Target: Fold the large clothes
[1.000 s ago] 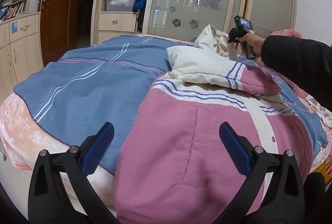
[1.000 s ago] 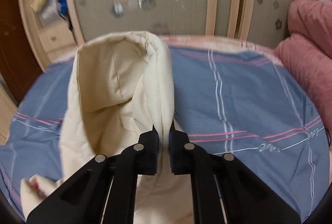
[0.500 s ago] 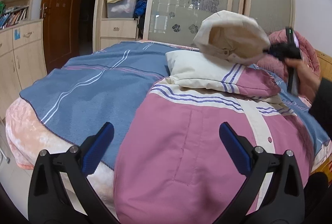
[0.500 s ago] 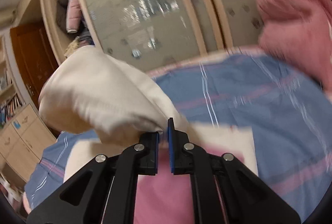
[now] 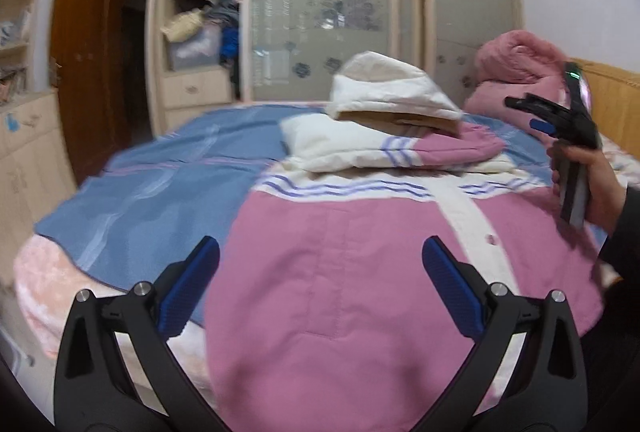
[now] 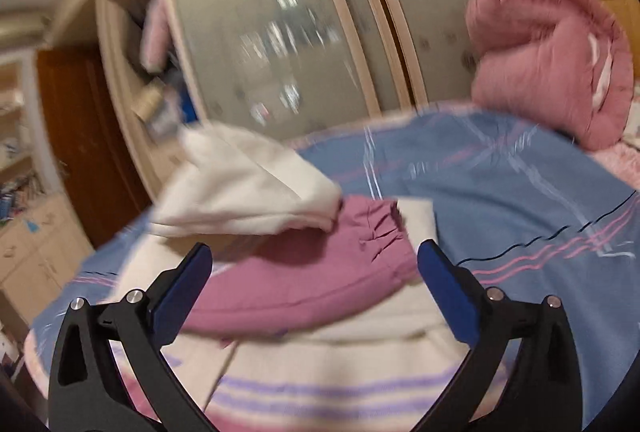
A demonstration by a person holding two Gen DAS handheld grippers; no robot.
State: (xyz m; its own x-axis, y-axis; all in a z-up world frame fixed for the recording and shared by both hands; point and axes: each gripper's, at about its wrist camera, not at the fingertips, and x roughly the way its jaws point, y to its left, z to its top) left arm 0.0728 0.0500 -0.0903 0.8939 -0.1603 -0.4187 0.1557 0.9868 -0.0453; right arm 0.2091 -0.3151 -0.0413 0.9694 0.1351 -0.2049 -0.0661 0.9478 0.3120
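Note:
A large pink and cream padded jacket (image 5: 360, 272) with purple stripes lies on the bed. Its sleeve (image 5: 400, 148) is folded across the chest and the cream hood (image 5: 392, 92) rests flipped down on top of it. My left gripper (image 5: 320, 280) is open and empty, low over the jacket's hem. My right gripper (image 6: 314, 284) is open and empty, just above the jacket's collar and the pink sleeve cuff (image 6: 320, 264); it also shows in the left wrist view (image 5: 552, 120), held in a hand to the right of the hood (image 6: 248, 188).
The bed carries a blue striped blanket (image 5: 160, 192) over a pink sheet (image 5: 40, 280). A rolled pink quilt (image 6: 548, 56) sits at the bed's far right. A wardrobe with frosted sliding doors (image 5: 328, 12) and open shelves of clothes (image 5: 200, 32) stands behind. A wooden door (image 5: 92, 52) is left.
My right gripper carried the cream hood over onto the folded sleeve, opened and let it go, then drew back. The left gripper stayed open over the hem.

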